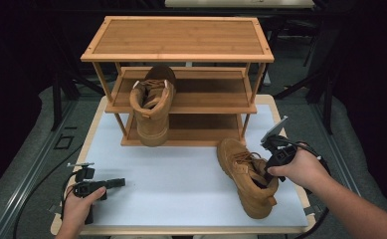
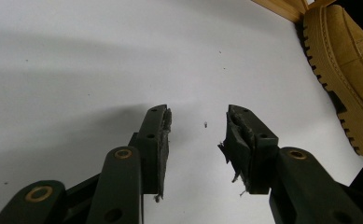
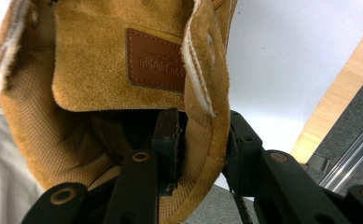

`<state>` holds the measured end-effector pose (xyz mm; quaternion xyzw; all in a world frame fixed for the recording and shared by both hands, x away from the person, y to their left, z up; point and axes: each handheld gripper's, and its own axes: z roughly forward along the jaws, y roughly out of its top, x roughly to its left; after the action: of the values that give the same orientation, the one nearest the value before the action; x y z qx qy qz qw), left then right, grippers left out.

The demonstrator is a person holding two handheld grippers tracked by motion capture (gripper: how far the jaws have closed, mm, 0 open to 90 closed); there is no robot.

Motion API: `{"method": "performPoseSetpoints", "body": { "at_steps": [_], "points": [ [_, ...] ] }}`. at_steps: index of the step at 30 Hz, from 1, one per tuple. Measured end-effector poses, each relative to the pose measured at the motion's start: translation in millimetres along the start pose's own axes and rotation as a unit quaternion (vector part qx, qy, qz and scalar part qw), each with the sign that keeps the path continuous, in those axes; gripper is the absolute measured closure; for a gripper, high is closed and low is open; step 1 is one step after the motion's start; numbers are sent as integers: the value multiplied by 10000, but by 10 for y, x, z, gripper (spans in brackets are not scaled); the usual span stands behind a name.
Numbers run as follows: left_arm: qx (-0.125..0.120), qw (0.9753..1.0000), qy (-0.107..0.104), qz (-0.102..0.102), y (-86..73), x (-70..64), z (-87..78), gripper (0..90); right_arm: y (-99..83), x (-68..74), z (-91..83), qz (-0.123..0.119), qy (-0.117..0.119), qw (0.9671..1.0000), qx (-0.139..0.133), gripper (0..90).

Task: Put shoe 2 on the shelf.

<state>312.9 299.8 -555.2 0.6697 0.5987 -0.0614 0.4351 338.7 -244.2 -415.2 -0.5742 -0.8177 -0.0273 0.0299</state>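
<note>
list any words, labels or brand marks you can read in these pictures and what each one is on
Brown leather patch on the tongue of the boot that the right gripper clamps by its collar: one embossed word, seen upside down and too blurred to read.
Boot on the shelf rack: no readable marking.
Shelf rack, white table mat, left gripper: no text or signs.

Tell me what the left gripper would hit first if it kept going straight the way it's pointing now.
Probably nothing soon: the left gripper is open over bare white table top. Farther along, it would likely meet the boot on the table, whose sole shows at the right edge of its view, though depth is hard to judge.
</note>
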Motion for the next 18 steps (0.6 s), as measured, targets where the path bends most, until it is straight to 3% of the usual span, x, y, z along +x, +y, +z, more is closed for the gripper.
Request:
{"method": "performPoseSetpoints", "body": {
  "at_steps": [4,5,8,12,18],
  "points": [
    [-8,10000,6,-27,-4,-2,9,591,6,0,44,12,-7,10000,27,694],
    [38,10000,22,-28,-4,0,13,591,13,-12,64,42,134,9998,119,697],
    [36,10000,5,8,-5,7,17,591,15,-7,83,111,21,9998,139,704],
    [19,10000,0,12,-7,4,16,591,21,-47,114,311,180,9992,149,738],
    [14,10000,-4,10,-8,3,16,591,18,-60,107,336,311,9989,137,752]
  ]
}}
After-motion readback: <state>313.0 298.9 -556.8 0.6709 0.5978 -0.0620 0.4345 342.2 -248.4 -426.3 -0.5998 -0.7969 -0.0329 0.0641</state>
